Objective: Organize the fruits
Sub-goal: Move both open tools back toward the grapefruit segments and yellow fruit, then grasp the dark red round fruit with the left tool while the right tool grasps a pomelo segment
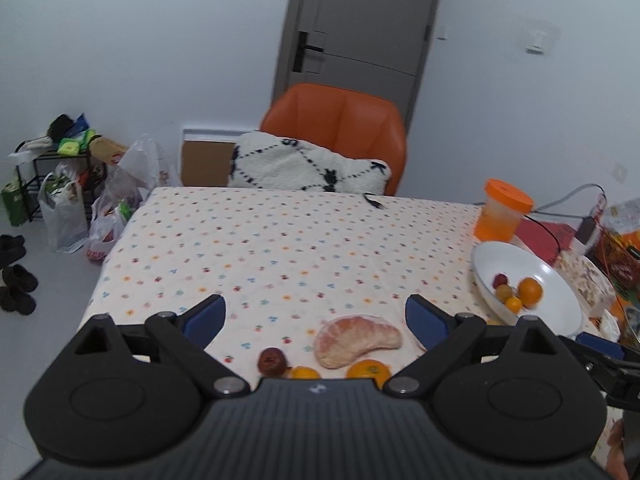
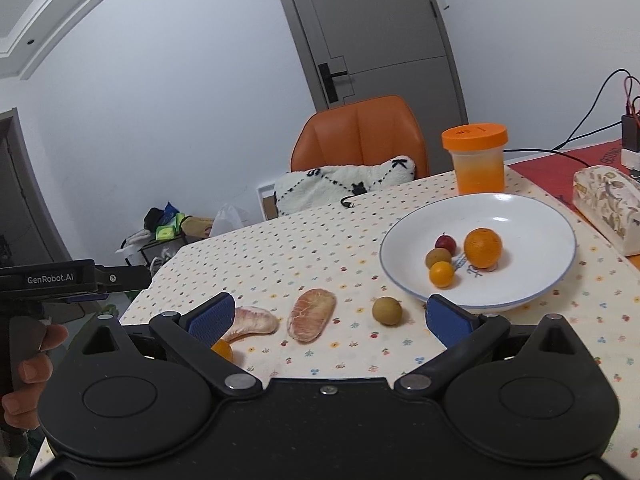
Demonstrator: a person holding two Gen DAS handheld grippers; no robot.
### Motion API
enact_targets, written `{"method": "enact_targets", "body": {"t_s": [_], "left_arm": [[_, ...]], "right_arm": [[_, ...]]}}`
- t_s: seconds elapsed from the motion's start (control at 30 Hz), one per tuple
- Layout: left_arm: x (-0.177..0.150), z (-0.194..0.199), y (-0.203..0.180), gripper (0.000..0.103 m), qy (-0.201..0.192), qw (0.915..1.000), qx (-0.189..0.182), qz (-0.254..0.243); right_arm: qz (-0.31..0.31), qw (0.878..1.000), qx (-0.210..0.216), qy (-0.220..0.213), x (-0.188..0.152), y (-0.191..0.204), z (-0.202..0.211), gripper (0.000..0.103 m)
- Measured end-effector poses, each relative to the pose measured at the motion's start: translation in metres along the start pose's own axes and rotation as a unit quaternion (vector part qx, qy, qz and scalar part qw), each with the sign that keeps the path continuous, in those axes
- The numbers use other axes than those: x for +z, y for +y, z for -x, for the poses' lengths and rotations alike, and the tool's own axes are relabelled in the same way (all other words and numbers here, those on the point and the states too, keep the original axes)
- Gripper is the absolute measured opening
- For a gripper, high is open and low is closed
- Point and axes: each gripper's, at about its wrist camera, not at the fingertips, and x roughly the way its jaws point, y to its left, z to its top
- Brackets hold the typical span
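Pomelo segments [image 2: 311, 314], peeled, curved and veined, lie on dotted tablecloth [image 2: 280, 248]

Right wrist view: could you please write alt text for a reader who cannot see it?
An open two-finger gripper points over a dotted tablecloth at two peeled pomelo segments and a small brown-green fruit. Beyond it to the right, a white plate holds four small fruits, with an orange-lidded jar behind.
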Motion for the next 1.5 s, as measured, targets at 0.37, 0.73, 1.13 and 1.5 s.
{"method": "enact_targets", "body": {"t_s": [0.37, 0.73, 1.13, 1.5], "left_arm": [[-0.015, -0.022, 0.027, 0.081, 0.020, 0.9990, 0.017, 0.037], [-0.030, -0.053, 0.036, 0.059, 0.069, 0.9963, 0.019, 0.048], [-0.035, -0.067, 0.034, 0.022, 0.086, 0.9956, 0.033, 0.019], [-0.029, -0.066, 0.043, 0.022, 0.077, 0.9960, 0.026, 0.037]], "right_arm": [[0.013, 1.000, -0.004, 0.023, -0.004, 0.010, -0.021, 0.092], [0.015, 0.998, -0.002, 0.056, -0.009, 0.018, -0.047, 0.074], [0.021, 0.996, -0.010, 0.083, -0.014, 0.026, -0.077, 0.073], [0.031, 0.994, -0.011, 0.103, -0.017, 0.036, -0.103, 0.073]]}}
